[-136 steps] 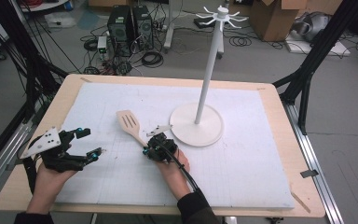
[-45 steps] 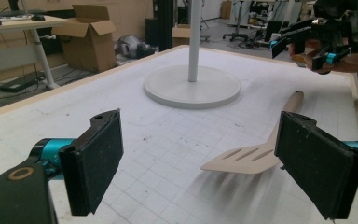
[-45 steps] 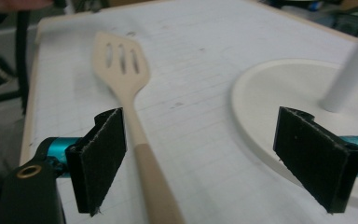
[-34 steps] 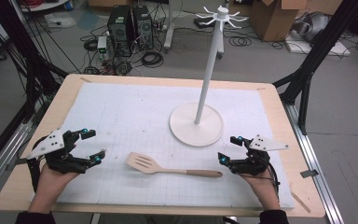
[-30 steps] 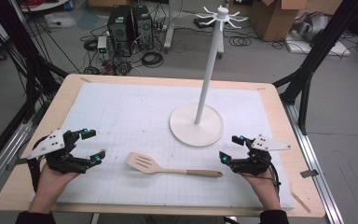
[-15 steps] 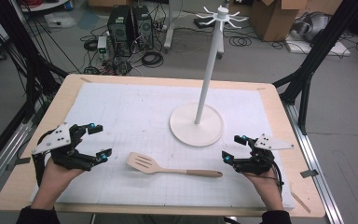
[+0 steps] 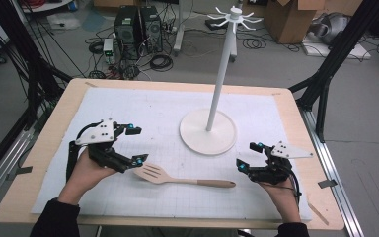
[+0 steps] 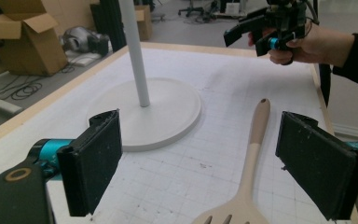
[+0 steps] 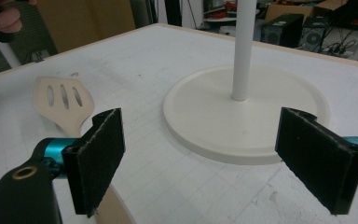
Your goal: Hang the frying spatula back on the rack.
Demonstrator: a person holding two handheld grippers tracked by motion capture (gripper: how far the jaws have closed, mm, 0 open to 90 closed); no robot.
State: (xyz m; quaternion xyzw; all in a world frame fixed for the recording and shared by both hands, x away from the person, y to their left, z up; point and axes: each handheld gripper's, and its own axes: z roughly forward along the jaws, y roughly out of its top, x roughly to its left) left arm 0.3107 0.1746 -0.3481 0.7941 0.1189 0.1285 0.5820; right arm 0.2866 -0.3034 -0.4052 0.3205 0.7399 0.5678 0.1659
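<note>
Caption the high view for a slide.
Open left tongs close on the slotted head of a wooden spatula; open right tongs wait beside its handle.

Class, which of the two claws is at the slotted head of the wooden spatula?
The left claw, beside the spatula head; the right claw sits past the handle tip.

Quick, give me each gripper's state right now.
Left gripper: open, holding nothing, by the slotted end of the wooden spatula.
Right gripper: open, holding nothing.

The spatula [image 8: 254,154] blade is cut off by the left gripper view's bottom edge (only slot tips show).
</note>
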